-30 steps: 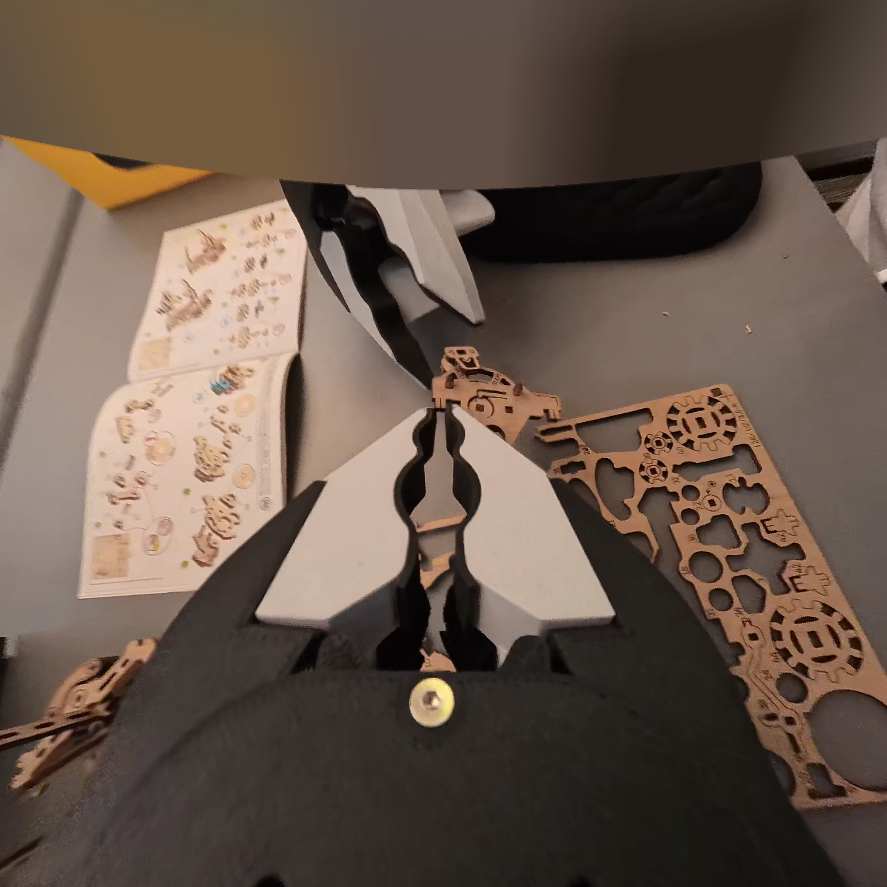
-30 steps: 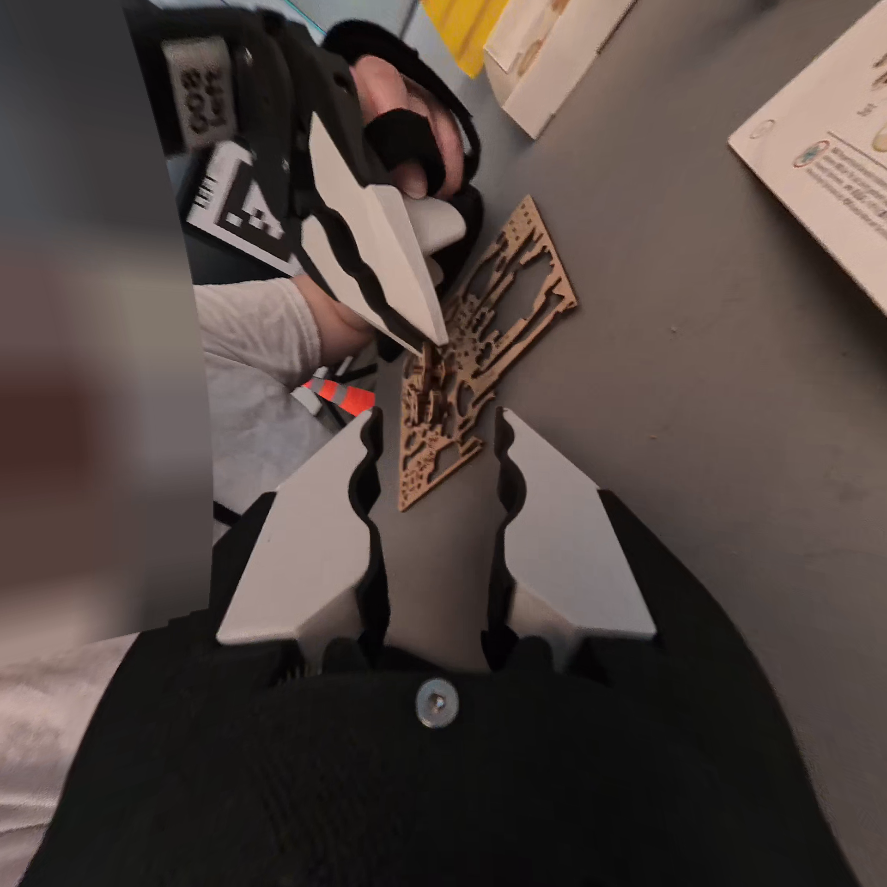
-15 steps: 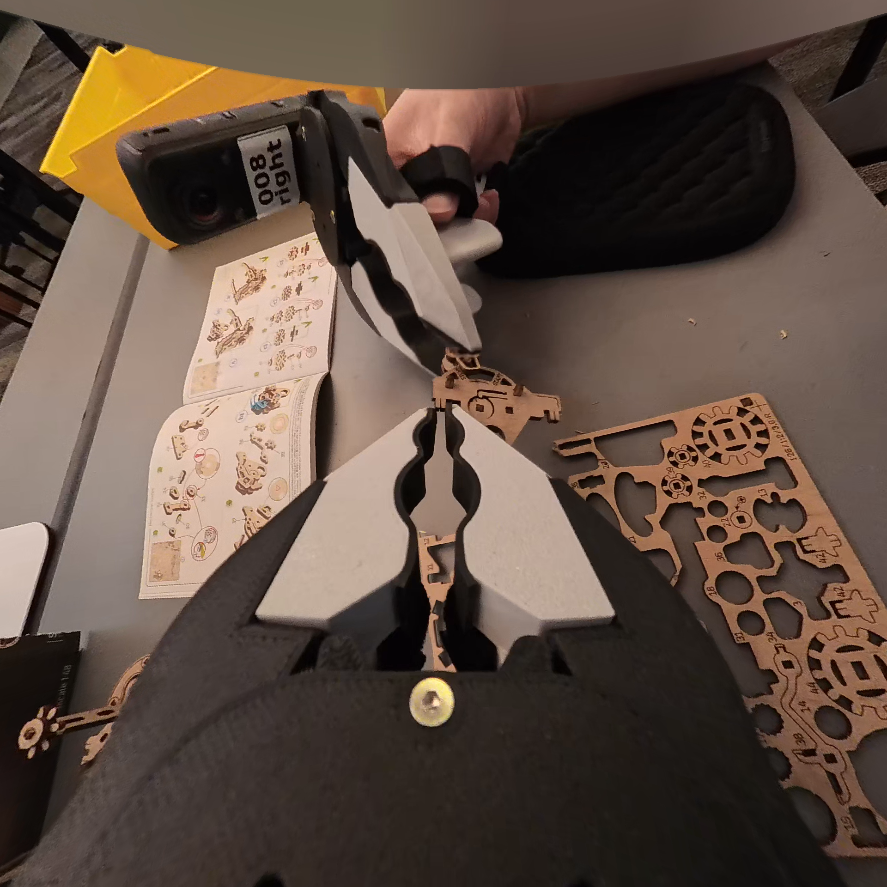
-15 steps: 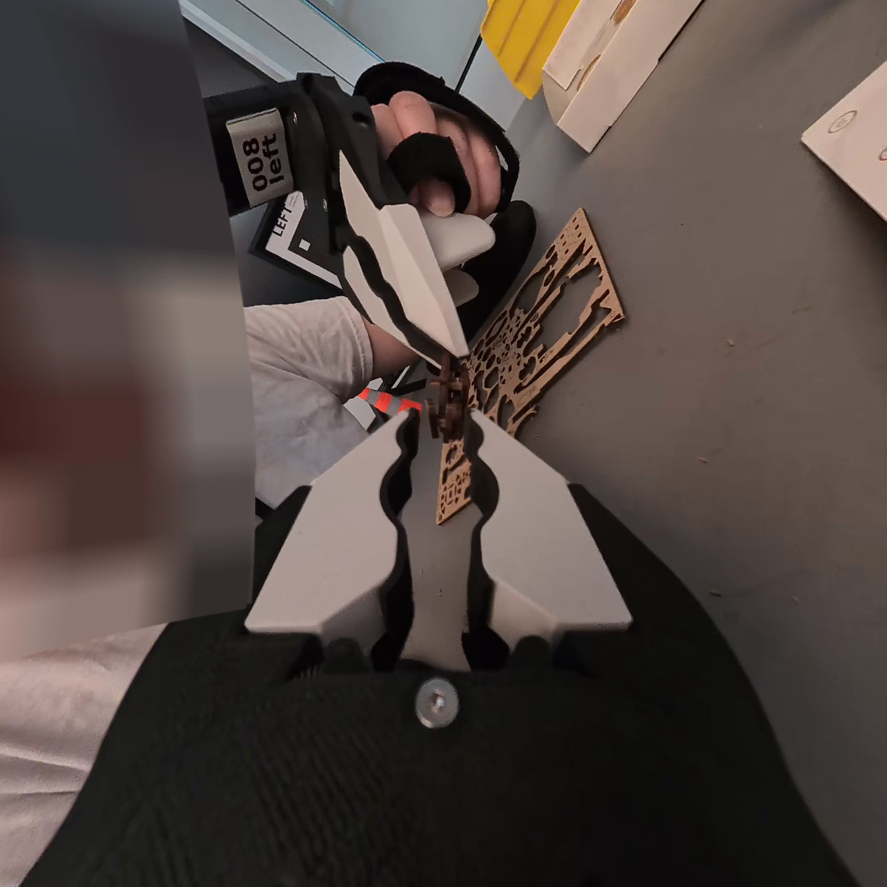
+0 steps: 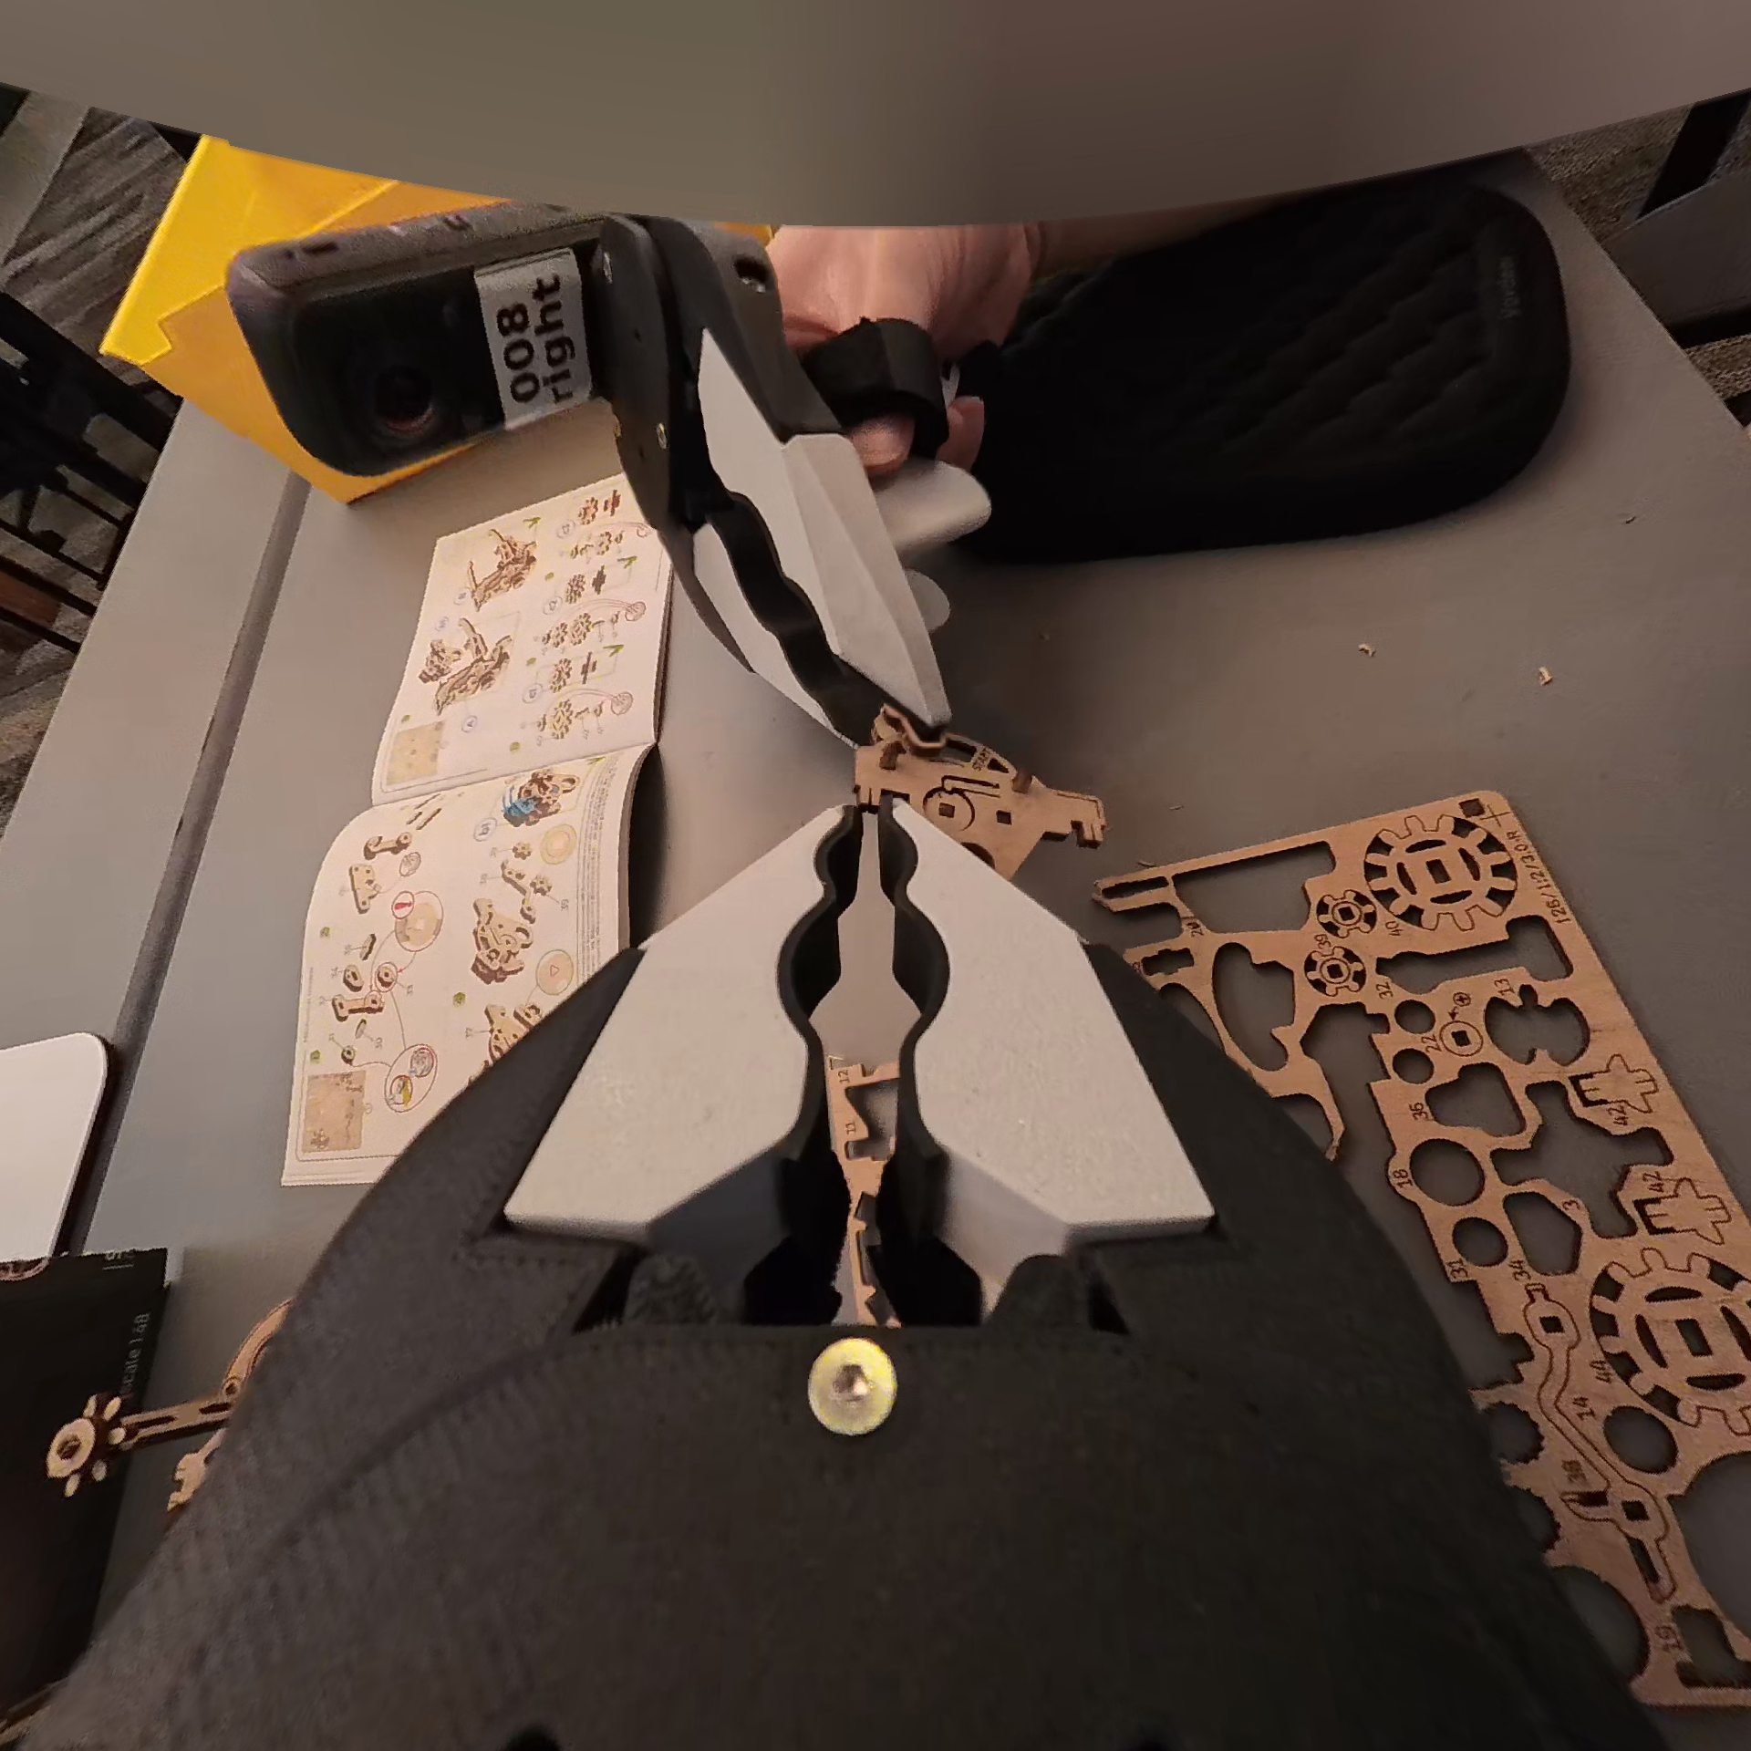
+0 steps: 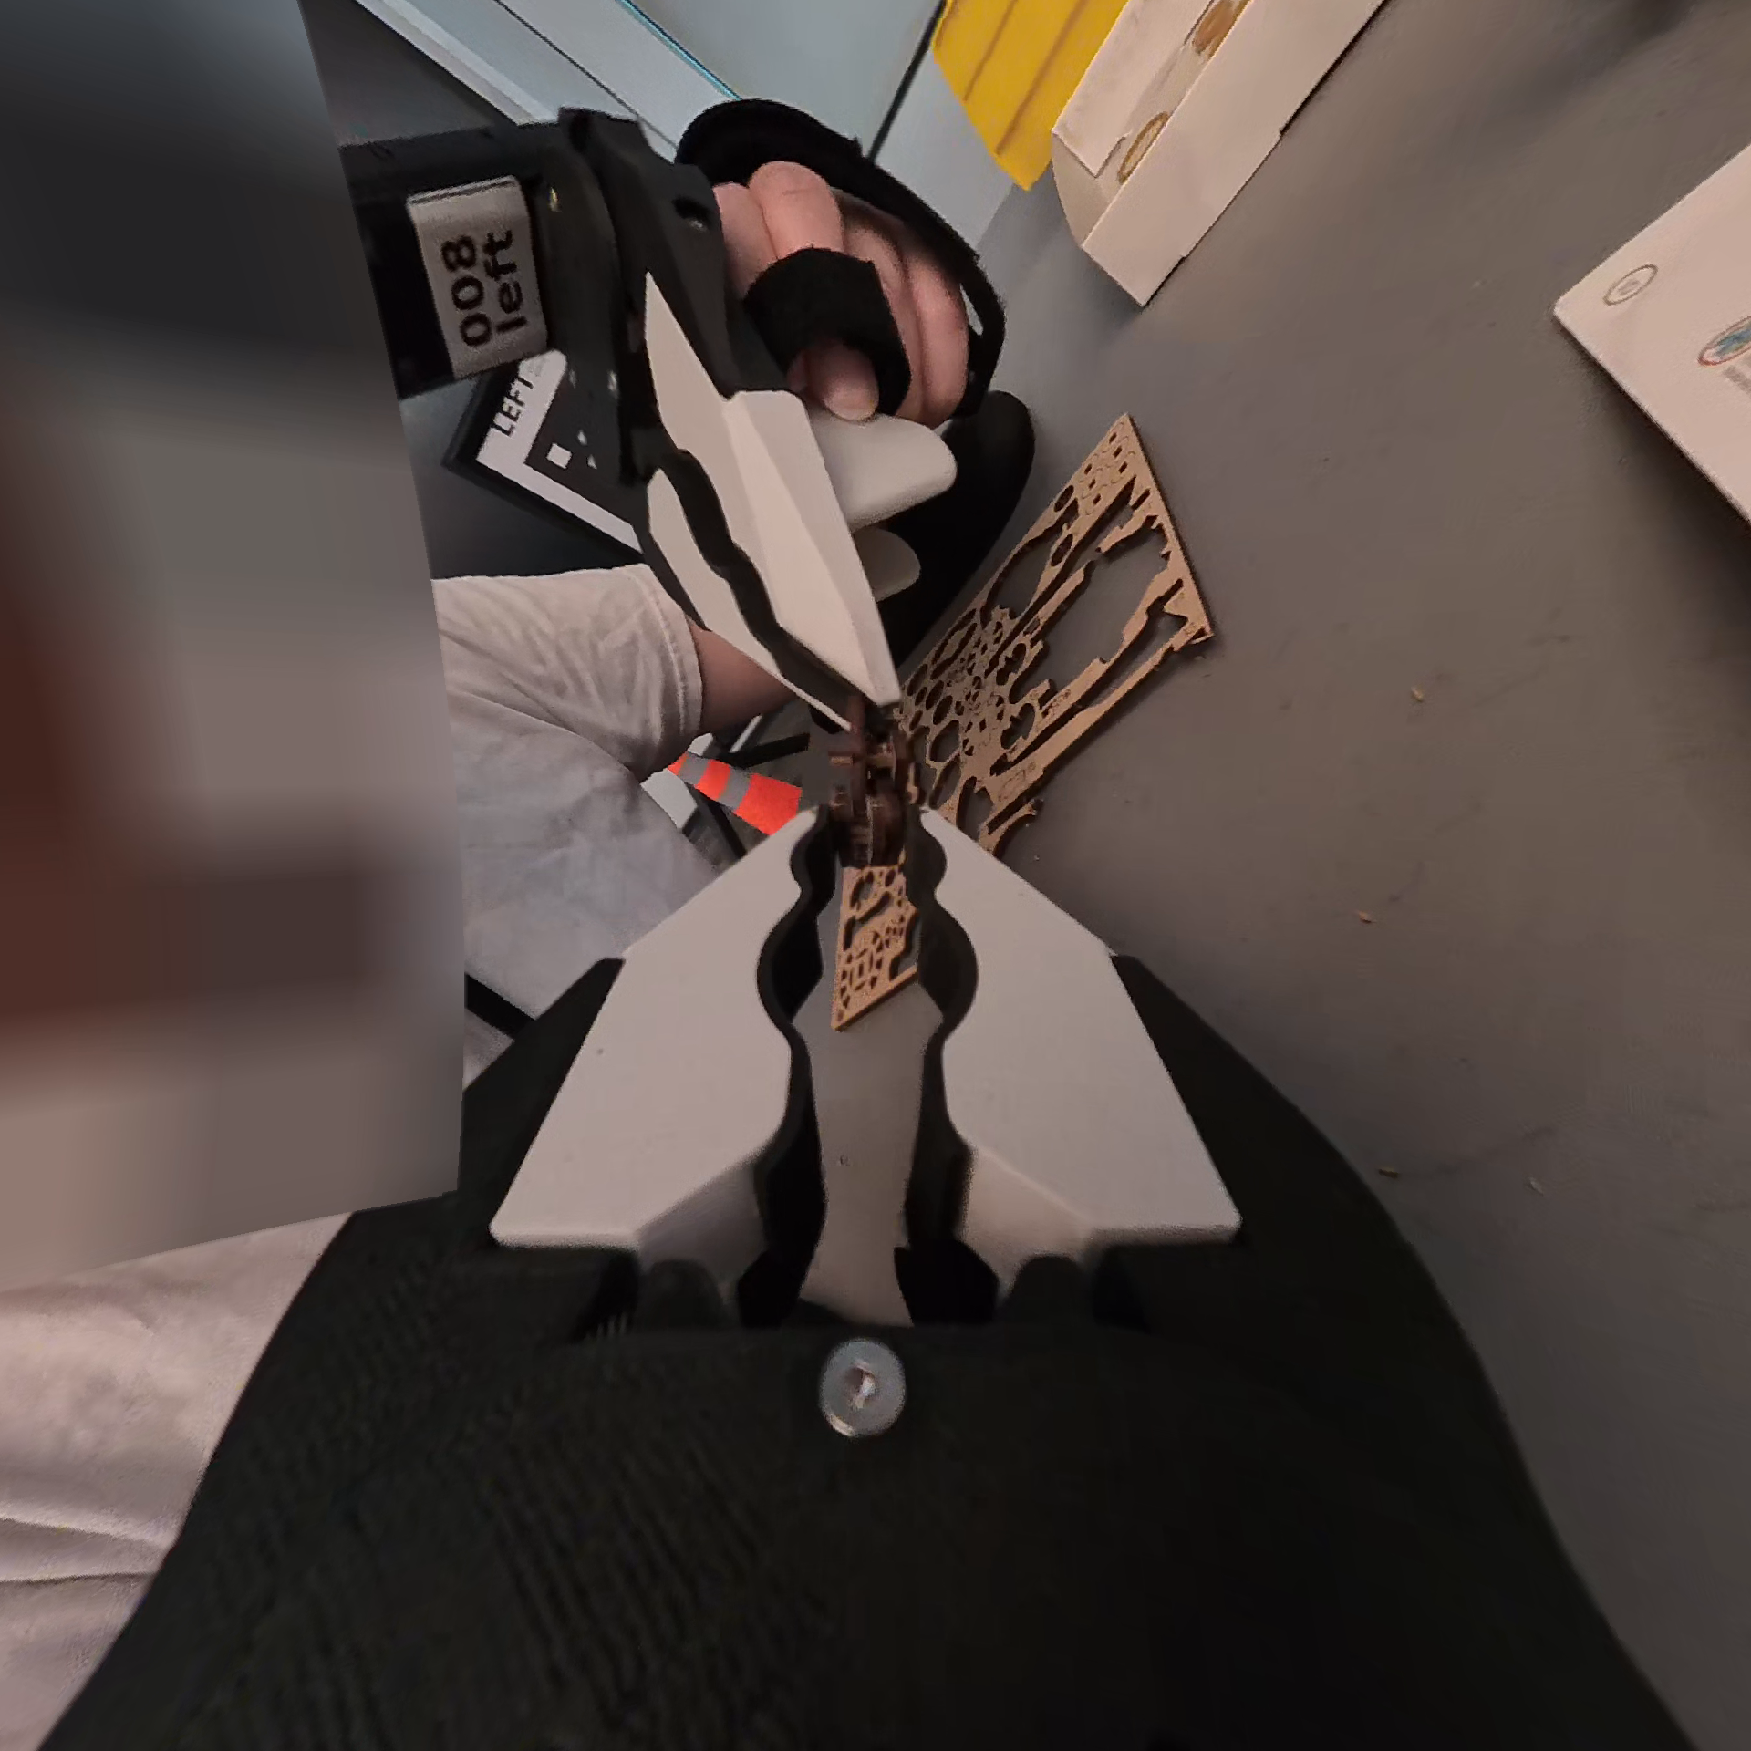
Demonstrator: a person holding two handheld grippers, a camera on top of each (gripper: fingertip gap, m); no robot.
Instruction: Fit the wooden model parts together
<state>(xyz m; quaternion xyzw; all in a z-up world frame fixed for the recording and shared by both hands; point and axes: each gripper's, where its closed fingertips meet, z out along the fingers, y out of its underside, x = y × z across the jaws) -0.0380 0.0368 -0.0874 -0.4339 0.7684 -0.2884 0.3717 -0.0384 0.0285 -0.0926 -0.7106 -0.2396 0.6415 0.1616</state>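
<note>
Fingertips of my left hand-held gripper [image 5: 870,817] sit pinched together on the near edge of the wooden model piece [image 5: 976,810], which is held up off the grey surface [image 5: 1232,644] just past them. In the left wrist view the piece shows flat-on: a small cut-out body with a round hole and tabs pointing toward 3 o'clock. From 11 o'clock my right hand-held gripper [image 5: 895,725] slants down steeply, its tips meeting the top of the same piece. A hand [image 5: 891,313] grips it from behind, a finger through a black strap.

In the right wrist view the piece [image 6: 867,791] is edge-on and dark between that gripper's tips [image 6: 867,834], which are drawn in close around it; I cannot tell whether they actually press on the wood. The left hand-held gripper [image 6: 867,711] enters from 11 o'clock, tilted down, closed on the piece's far end, with a strapped hand [image 6: 853,294] curled around its handle and a light sleeve [image 6: 568,682] beneath.

Flat on the surface at 4 o'clock of my left gripper lies the punched-out wooden sheet [image 5: 1516,1090], gears still in it, well apart from the held piece. An open instruction booklet [image 5: 474,834] lies at 9 o'clock, a yellow box [image 5: 237,284] at 11 o'clock, a black padded item [image 5: 1326,379] at 1 o'clock. At 8 o'clock, low on the edge, part of another wooden assembly [image 5: 123,1431] lies beside a black box [image 5: 76,1374].
</note>
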